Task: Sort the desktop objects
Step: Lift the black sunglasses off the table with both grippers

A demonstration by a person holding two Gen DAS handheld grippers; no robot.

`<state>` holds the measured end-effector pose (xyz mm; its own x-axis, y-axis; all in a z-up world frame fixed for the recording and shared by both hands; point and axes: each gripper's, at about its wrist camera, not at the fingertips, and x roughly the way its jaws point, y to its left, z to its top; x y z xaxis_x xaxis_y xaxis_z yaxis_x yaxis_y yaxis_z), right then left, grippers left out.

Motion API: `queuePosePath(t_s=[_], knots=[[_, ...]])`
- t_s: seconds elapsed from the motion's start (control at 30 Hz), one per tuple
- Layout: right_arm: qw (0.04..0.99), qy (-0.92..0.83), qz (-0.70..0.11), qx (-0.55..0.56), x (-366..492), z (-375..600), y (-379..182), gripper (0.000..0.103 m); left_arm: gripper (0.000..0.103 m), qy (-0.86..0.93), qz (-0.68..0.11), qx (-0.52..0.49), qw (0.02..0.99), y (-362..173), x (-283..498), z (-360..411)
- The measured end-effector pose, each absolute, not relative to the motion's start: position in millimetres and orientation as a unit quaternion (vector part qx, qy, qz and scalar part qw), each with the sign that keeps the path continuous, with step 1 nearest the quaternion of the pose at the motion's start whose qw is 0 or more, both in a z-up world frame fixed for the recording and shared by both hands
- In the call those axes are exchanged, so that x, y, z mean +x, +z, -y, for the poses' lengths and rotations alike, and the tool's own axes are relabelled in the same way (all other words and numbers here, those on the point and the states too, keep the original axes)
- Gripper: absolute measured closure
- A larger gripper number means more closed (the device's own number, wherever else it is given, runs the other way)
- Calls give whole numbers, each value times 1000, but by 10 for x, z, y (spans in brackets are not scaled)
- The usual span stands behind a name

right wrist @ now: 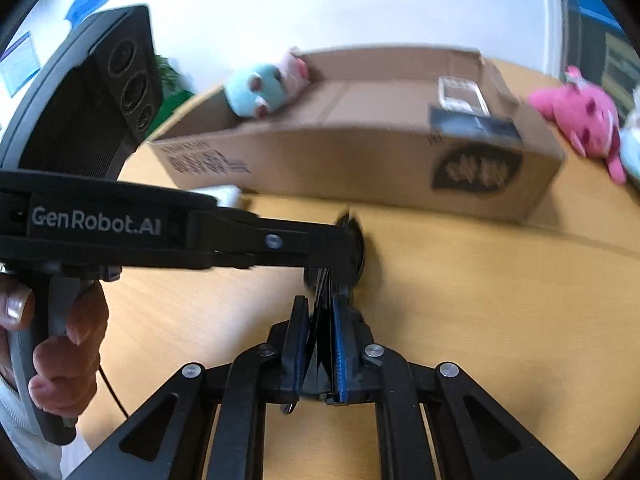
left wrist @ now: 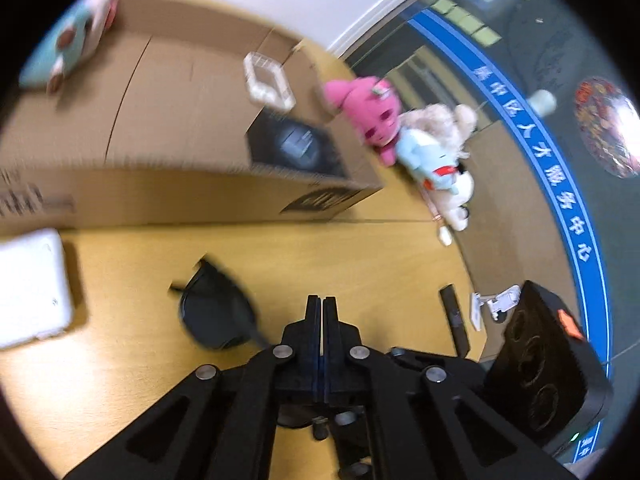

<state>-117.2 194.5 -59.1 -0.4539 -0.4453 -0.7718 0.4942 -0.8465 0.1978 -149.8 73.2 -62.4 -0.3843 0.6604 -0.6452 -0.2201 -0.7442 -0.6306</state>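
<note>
The step in hand looks like picking up the pair of dark plastic sunglasses (right wrist: 352, 248) from the pale wooden tabletop (right wrist: 500, 320). In the right wrist view the right tool (right wrist: 320, 308) has its fingers drawn narrow onto a thin black part of the sunglasses, seemingly a folded arm, while the lenses lie ahead on the tabletop. The left tool (left wrist: 323, 308) has its fingers pressed together with nothing between them; in the right view it reaches in from the side, its tip touching or just beside the sunglasses, though blur makes it hard to say which.

The next move probably calls for lifting the sunglasses clear and carrying them over the near wall of the long, open brown cardboard box (left wrist: 168, 196), which stands just behind them.

Inside the box, a clear plastic rectangular tray (left wrist: 267, 80) and a flat black packet (left wrist: 296, 144) lie at one end, and a pale blue and pink plush toy (right wrist: 264, 88) leans at the other. A bright pink plush toy (left wrist: 372, 116) lies outside the box, beside other soft toys. A white rectangular block (left wrist: 32, 288) sits on the tabletop, near the sunglasses.
</note>
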Motion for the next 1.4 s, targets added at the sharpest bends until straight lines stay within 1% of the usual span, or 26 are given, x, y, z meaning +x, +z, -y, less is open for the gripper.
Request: queuePosePath(t_s=[0.1,0.2,0.33,0.4,0.43,0.5,0.57,0.6,0.67,0.73,0.87,0.9,0.97,1.13,1.4], knots=[[278,-857,-37,433,-1186,-1814,-471,94,103,816,220,-462,270,-398,-1455,-625],[274,-852,-31,445,-1189,-1825,-529,94,103,825,219,-457,251,-366,-1397,-458],[263,-837,-13,480,-1149,-1923,-769,93,103,820,241,-475,212,-583,-1327,-224],[266,-824,-1,501,-1096,-1932,-902,91,103,805,265,-490,205,-750,-1291,-138],[271,-818,3,508,-1057,-1916,-942,88,103,797,274,-500,201,-850,-1282,-121],[277,-813,12,512,-1000,-1912,-960,86,102,788,278,-511,204,-949,-1271,-132],[277,-816,18,507,-977,-1954,-917,84,100,775,282,-522,215,-1033,-1294,-173],[275,-818,21,505,-984,-1975,-893,78,99,770,281,-528,222,-1069,-1326,-208],[271,-822,25,500,-1038,-2020,-857,59,95,763,277,-537,231,-1095,-1352,-280],[277,-818,27,504,-1089,-2018,-855,51,93,756,272,-548,232,-1150,-1370,-345],[298,-806,6,511,-1146,-1915,-903,51,93,751,278,-553,229,-1214,-1343,-358],[303,-803,0,513,-1143,-1869,-919,56,93,750,284,-552,228,-1218,-1329,-342],[308,-792,-11,527,-1158,-1836,-1003,89,93,751,287,-551,224,-1215,-1296,-291],[309,-786,-22,534,-1026,-1788,-1045,90,93,757,293,-542,219,-1176,-1185,-209],[304,-791,8,531,-965,-1711,-1079,90,92,743,283,-562,229,-1315,-1237,-390]])
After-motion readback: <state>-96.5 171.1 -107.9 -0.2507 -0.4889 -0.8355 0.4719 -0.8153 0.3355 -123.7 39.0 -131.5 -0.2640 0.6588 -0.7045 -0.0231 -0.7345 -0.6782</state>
